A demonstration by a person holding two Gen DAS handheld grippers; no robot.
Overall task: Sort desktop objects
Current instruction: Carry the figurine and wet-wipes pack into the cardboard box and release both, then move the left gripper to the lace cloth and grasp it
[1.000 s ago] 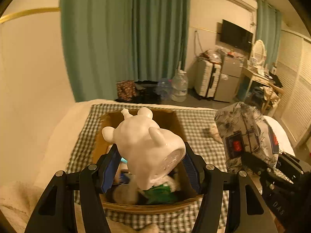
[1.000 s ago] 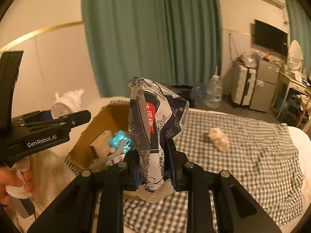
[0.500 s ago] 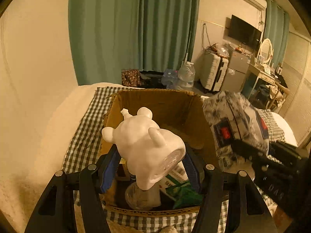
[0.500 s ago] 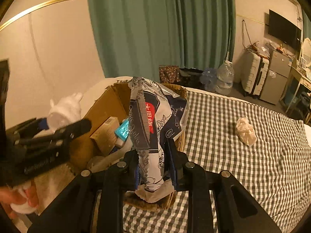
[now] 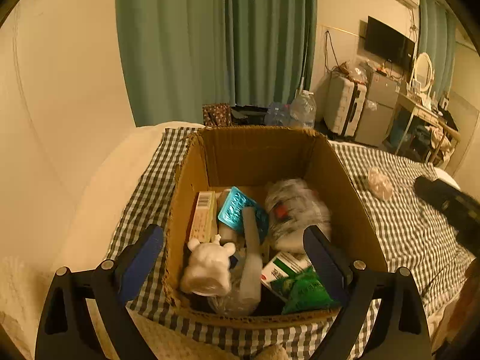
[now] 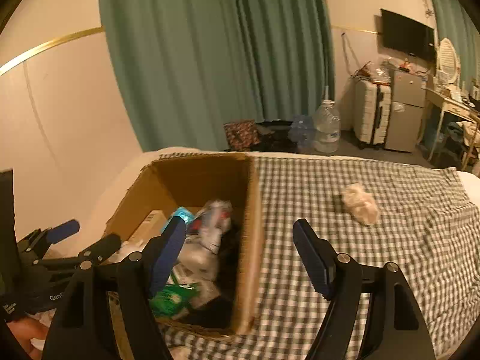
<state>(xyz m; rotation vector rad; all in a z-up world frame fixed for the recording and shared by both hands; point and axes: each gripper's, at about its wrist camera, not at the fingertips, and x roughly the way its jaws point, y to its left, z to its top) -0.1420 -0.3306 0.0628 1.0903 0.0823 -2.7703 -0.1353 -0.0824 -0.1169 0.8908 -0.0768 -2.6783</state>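
An open cardboard box [image 5: 264, 153] stands on a checked cloth [image 6: 330, 186]. Inside lie a white animal figure [image 5: 207, 267], a patterned plastic packet [image 5: 295, 210], a teal blister pack [image 5: 237, 210], a beige carton [image 5: 202, 216] and a green packet [image 5: 303, 291]. My left gripper [image 5: 234, 252] is open and empty above the box's near edge. My right gripper [image 6: 240, 252] is open and empty over the box's right wall [image 6: 253, 234]. The packet shows blurred in the right wrist view [image 6: 213, 225]. A crumpled tissue [image 6: 360, 204] lies on the cloth to the right.
The cloth covers a bed beside a cream wall [image 5: 60, 90]. Beyond it are green curtains [image 6: 210, 60], water bottles [image 6: 325, 132], a suitcase [image 6: 372, 111] and a desk [image 6: 450, 105]. The right gripper's body [image 5: 447, 207] shows at the right of the left wrist view.
Both grippers opened. The white figure dropped from my left gripper into the box, and the patterned packet dropped from my right gripper into it. The right gripper pulled back to the right.
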